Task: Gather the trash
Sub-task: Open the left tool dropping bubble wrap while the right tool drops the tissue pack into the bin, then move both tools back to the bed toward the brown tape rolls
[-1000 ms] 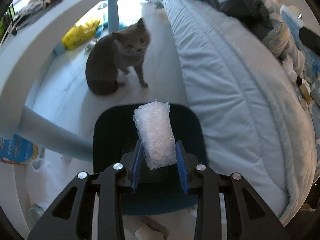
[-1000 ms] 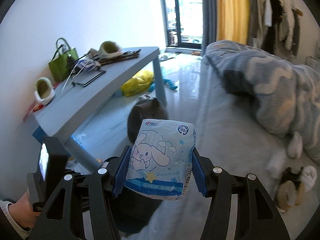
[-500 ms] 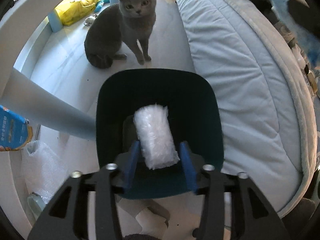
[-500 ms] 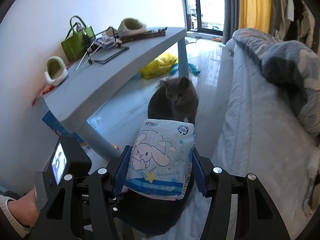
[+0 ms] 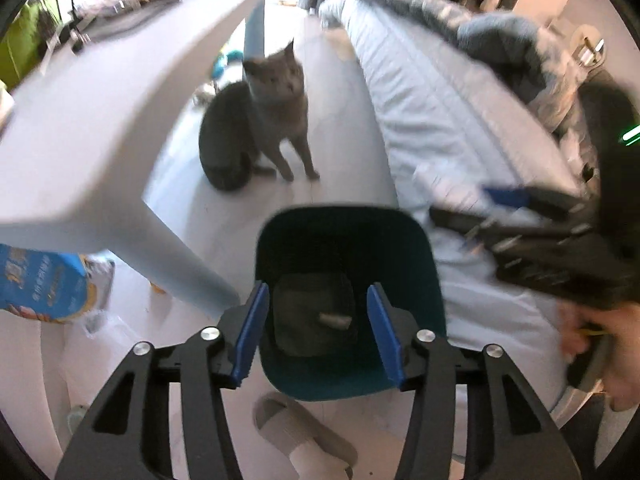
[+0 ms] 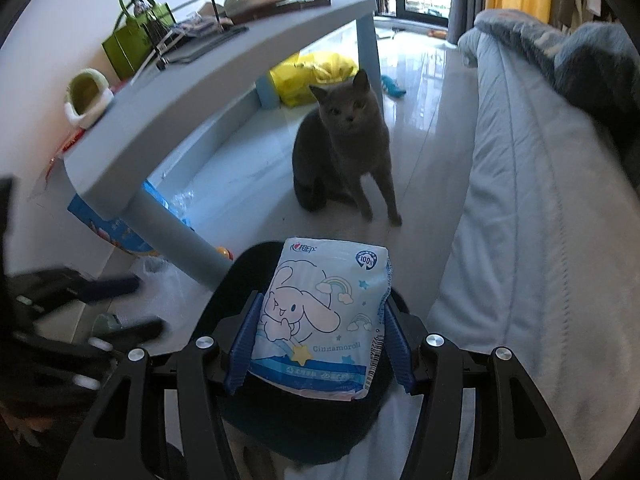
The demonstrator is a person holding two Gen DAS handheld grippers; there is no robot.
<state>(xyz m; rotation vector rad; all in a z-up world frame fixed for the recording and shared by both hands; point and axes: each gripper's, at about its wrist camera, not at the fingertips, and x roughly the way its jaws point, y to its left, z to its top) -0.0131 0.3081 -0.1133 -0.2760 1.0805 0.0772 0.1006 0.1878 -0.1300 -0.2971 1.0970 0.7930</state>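
The left gripper (image 5: 316, 328) hangs over the dark teal bin (image 5: 428, 280) with its blue pads (image 5: 251, 332) spread apart and nothing between them. Down on the bin's floor lies a small pale scrap (image 5: 335, 320), blurred enough that it might be crumpled plastic, though the view does not settle it. The right gripper (image 6: 318, 348) is pinched on a blue and white tissue pack (image 6: 320, 316) (printed with a cartoon rabbit-eared character and the word "Cinnamoroll"), the pads pressed against both of its sides, and the pack is held above the bin's dark rim (image 6: 248, 256). A grey cat (image 6: 340, 152) sits on the pale floor just beyond the bin, facing the cameras. To the left stands a grey table (image 6: 224, 76) carrying a green bag (image 6: 132, 44) and a green slipper (image 6: 86, 98), with a yellow bag (image 6: 312, 76) on the floor behind its far leg. A bed with light blue bedding (image 6: 532, 216) runs along the right side. In the left wrist view a beige slipper (image 5: 304, 436) lies on the floor just in front of the bin.
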